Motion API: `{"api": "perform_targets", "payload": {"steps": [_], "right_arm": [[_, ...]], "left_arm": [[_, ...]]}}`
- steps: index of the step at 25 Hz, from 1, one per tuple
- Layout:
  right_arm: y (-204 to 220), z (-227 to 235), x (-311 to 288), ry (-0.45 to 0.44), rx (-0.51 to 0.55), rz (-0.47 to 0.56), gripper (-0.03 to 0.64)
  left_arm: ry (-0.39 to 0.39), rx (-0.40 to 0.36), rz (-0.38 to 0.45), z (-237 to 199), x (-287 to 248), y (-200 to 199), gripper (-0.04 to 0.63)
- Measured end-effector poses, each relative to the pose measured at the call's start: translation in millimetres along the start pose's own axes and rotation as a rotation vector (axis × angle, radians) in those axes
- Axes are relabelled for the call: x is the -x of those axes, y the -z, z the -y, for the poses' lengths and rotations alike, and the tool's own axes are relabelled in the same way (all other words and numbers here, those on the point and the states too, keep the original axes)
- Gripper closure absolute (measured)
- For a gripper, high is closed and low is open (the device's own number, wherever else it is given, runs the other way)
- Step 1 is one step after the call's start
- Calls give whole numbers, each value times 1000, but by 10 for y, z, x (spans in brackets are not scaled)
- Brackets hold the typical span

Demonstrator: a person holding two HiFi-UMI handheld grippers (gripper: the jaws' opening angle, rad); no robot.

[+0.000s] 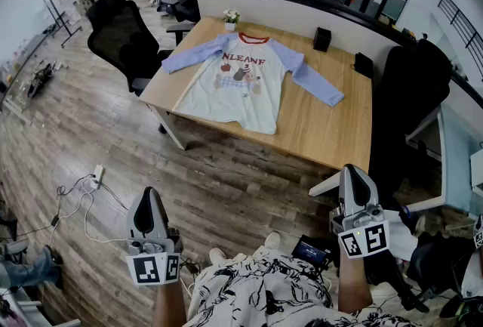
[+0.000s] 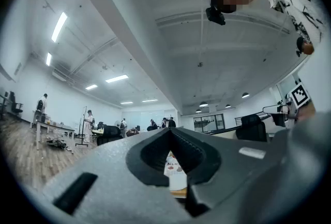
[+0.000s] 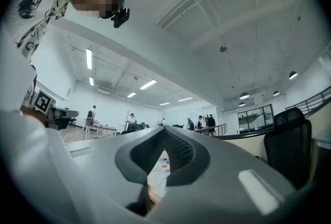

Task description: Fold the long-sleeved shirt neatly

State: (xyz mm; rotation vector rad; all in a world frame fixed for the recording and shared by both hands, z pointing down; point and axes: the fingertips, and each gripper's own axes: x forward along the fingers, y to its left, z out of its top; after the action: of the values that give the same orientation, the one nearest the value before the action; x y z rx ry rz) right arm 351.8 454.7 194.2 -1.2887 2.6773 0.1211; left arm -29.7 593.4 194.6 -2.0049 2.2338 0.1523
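On wooden table, soft shirt flat.

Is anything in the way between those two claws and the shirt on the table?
Nothing visible is. The left gripper and right gripper are held back from the table, with only wooden floor between. The shirt lies flat on it; the black chair stands off to the left.
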Motion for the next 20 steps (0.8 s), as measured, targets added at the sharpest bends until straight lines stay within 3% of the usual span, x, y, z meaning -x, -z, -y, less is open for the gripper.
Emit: {"api": "perform_targets", "payload": {"steps": [13, 16, 20], "right_arm": [[-7, -68, 14, -5, 1, -3, 610], [6, -60, 25, 7, -19, 0, 611], [-17, -74, 50, -5, -77, 38, 611]], "left_arm": [[18, 20, -14, 33, -8, 53, 597], [25, 44, -25, 38, 2, 79, 596], [19, 20, -37, 55, 1, 90, 595]]}}
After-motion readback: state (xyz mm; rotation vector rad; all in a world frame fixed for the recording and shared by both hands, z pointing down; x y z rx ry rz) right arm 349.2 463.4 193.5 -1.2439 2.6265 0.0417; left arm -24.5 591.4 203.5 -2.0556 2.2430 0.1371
